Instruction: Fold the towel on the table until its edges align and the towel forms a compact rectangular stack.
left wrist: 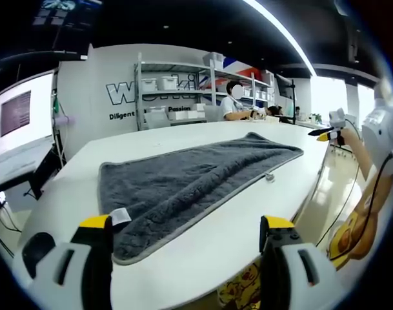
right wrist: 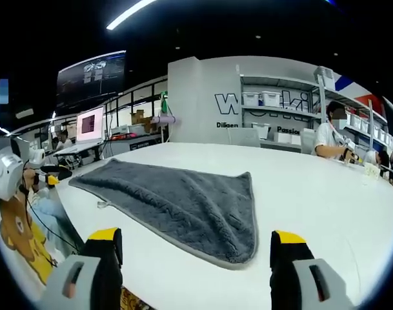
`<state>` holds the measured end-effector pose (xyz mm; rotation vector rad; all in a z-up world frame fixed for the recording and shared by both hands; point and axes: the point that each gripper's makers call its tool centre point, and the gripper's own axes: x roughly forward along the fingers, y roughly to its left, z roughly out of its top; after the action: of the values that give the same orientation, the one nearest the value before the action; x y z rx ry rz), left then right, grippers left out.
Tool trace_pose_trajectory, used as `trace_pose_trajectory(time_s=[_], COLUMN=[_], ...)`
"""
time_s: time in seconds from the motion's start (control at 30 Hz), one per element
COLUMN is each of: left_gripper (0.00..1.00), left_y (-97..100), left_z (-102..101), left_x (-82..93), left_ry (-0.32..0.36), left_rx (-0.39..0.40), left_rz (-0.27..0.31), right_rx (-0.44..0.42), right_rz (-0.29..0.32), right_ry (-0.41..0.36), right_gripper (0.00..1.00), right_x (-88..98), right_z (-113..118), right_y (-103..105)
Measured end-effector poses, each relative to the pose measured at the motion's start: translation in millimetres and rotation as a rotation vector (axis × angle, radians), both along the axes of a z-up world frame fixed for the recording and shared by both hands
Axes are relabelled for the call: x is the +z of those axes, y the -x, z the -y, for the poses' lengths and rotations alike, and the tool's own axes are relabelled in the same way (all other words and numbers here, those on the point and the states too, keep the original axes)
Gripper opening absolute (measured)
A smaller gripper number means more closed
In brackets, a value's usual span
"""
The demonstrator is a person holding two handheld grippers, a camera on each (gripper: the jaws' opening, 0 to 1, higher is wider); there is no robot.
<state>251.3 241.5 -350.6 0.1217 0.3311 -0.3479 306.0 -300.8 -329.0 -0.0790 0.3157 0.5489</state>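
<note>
I can't read the small white tag (left wrist: 119, 215) at its corner; the grey plush towel (left wrist: 190, 177) lies flat (unfolded) on the white table (left wrist: 248, 226); both grippers (left wrist: 186, 242) (right wrist: 196, 255) gape wide, empty.

Open-plan lab: storage shelving (left wrist: 183, 90), monitors (right wrist: 90, 124), seated workers (left wrist: 233, 103)

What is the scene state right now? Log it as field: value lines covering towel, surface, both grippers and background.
towel: grey towel spread flat, unfolded, small white tag at one corner
surface: white table, towel near its edge
left gripper: left gripper open, above the towel's near corner, holding nothing
right gripper: right gripper open, before the towel's other end, holding nothing
background: shelving with bins, seated person
</note>
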Motion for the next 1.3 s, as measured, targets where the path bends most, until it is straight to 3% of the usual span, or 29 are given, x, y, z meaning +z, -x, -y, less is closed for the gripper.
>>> trace_pose_trajectory(time_s=[0.13,0.27,0.33,0.4,0.5,0.6,0.7,0.73,0.77,0.8,0.87,1.03,1.13,1.3], left_gripper=[0.99,0.98,0.98,0.98,0.97,0.94,0.86,0.87,0.89,0.89,0.84,0.72,0.66,0.60], left_y=[-0.3,-0.4,0.0,-0.1,2.0,2.4,2.5,1.3,0.5,-1.2,-1.5,-5.3,-4.2,-5.2], left_z=[0.0,-3.3,-10.1,-17.1,-32.6,-36.4,-40.4,-33.2,-31.1,-27.4,-31.6,-48.9,-51.3,-51.6], left_x=[-1.0,-3.2,-7.2,-10.3,-21.0,-24.5,-29.3,-23.9,-21.4,-13.7,-10.8,-23.2,-21.3,-27.8], left_ry=[0.001,-0.002,-0.028,-0.048,-0.165,-0.191,-0.223,-0.205,-0.190,-0.127,-0.054,-0.064,0.010,0.027], left_rx=[-0.002,0.002,0.007,0.008,-0.011,-0.053,-0.158,-0.238,-0.255,-0.312,-0.364,-0.403,-0.440,-0.490], left_rz=[-0.003,-0.009,-0.020,-0.030,-0.064,-0.066,-0.075,-0.022,-0.002,0.058,0.089,0.065,0.075,0.066], right_rx=[0.036,0.035,0.050,0.053,0.083,0.137,0.227,0.254,0.270,0.300,0.321,0.408,0.451,0.511], right_rz=[0.013,0.009,0.006,0.015,0.054,0.108,0.113,0.105,0.095,0.082,0.083,0.118,0.122,0.102], right_ry=[0.038,0.113,0.178,0.191,0.210,0.295,0.406,0.434,0.451,0.477,0.474,0.414,0.388,0.359], right_gripper=[0.96,0.92,0.90,0.88,0.85,0.85,0.85,0.84,0.83,0.82,0.79,0.67,0.58,0.51], right_x=[1.1,-6.4,-12.9,-15.2,-12.8,-10.8,-16.7,-20.5,-23.1,-27.1,-26.8,-19.9,-23.1,-35.1], right_z=[-10.4,-3.8,2.1,6.0,14.9,19.5,25.5,27.3,29.1,31.9,36.7,42.7,40.1,29.2], right_y=[-0.4,-3.0,-2.2,-2.6,-2.6,-1.2,2.3,3.3,3.8,4.0,1.4,-4.5,-6.3,-8.5])
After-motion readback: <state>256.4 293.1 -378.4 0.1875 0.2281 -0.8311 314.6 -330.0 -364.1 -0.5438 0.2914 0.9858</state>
